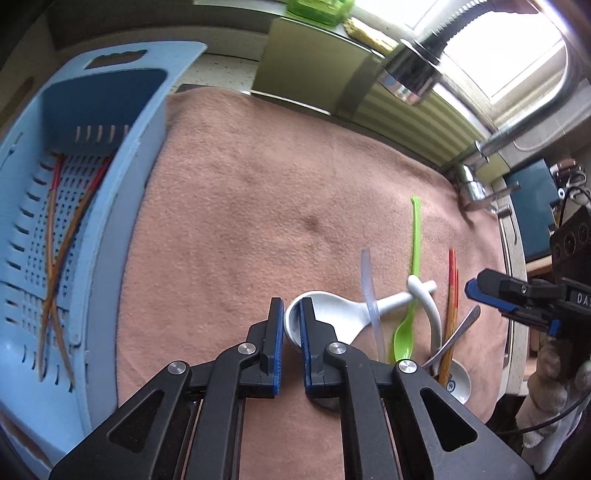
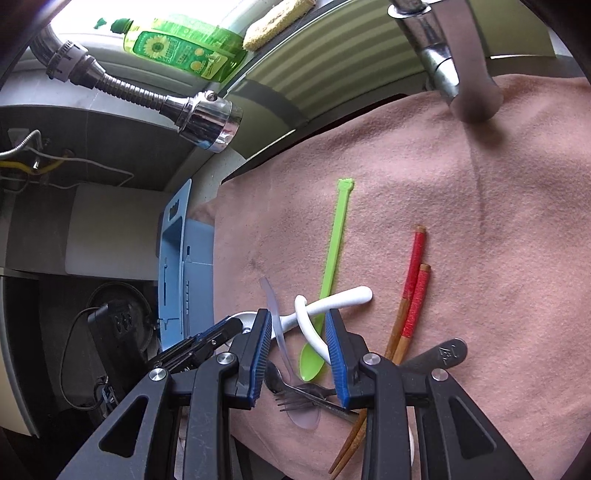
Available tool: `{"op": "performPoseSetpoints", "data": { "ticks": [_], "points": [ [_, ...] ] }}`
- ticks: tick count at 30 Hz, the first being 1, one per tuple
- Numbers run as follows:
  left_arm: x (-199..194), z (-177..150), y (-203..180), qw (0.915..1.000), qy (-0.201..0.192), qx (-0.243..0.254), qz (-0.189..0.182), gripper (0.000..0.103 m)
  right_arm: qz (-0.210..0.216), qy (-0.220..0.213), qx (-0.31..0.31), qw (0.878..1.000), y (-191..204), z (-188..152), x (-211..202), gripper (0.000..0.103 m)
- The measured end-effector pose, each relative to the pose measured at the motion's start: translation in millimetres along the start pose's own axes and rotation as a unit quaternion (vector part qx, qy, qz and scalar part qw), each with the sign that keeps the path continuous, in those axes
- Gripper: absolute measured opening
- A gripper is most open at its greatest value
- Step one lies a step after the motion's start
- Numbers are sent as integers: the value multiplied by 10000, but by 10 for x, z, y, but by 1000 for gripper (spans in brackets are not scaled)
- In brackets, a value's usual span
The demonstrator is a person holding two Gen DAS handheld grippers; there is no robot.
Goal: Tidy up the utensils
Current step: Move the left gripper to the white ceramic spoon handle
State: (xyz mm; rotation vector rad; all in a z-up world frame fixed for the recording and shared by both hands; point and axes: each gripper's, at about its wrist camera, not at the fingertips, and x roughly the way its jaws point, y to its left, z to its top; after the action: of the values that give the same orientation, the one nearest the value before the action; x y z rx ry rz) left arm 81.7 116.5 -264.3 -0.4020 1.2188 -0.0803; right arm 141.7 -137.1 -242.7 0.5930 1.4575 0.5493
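A pile of utensils lies on a pink towel [image 1: 258, 192]. It has two white ceramic spoons [image 1: 347, 314], a green plastic spoon [image 1: 412, 288], a clear plastic spoon [image 1: 371, 295], red-topped chopsticks [image 1: 452, 295] and a metal utensil [image 1: 458, 332]. My left gripper [image 1: 291, 317] has its jaws closed on the rim of one white spoon's bowl. My right gripper [image 2: 299, 332] is open above the pile, its fingers on either side of the second white spoon's handle [image 2: 310, 325] and the green spoon [image 2: 328, 273]. A metal fork [image 2: 303, 398] lies under it.
A blue slotted basket [image 1: 122, 192] stands at the towel's left with two pairs of chopsticks [image 1: 55, 266] inside. A chrome faucet head [image 1: 413, 74] hangs over the back. A green soap bottle [image 2: 177, 40] and sponge [image 2: 273, 22] sit on the ledge.
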Motion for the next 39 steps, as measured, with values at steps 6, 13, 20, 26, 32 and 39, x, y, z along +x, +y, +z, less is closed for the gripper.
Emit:
{"op": "performPoseSetpoints", "data": {
  "ticks": [6, 13, 20, 26, 32, 39],
  "points": [
    [-79, -79, 127, 9995, -220, -203, 111, 6, 168, 348, -160, 9991, 224, 65, 270, 28],
    [-98, -152, 199, 9993, -238, -268, 93, 6, 199, 990, -673, 9926, 603, -176, 771, 28],
    [-150, -199, 266, 9993, -258, -272, 83, 6, -70, 1118, -552, 9922, 529, -356, 1114, 23],
    [-136, -263, 229, 9997, -161, -191, 37, 6, -570, 597, -834, 9931, 614, -311, 1019, 24],
    [-102, -373, 141, 10000, 16, -23, -8, 6, -811, 291, -549, 9948, 517, -219, 908, 24],
    [-37, -440, 142, 9997, 190, -30, -140, 6, -639, 432, -234, 9967, 411, -153, 853, 26]
  ]
}}
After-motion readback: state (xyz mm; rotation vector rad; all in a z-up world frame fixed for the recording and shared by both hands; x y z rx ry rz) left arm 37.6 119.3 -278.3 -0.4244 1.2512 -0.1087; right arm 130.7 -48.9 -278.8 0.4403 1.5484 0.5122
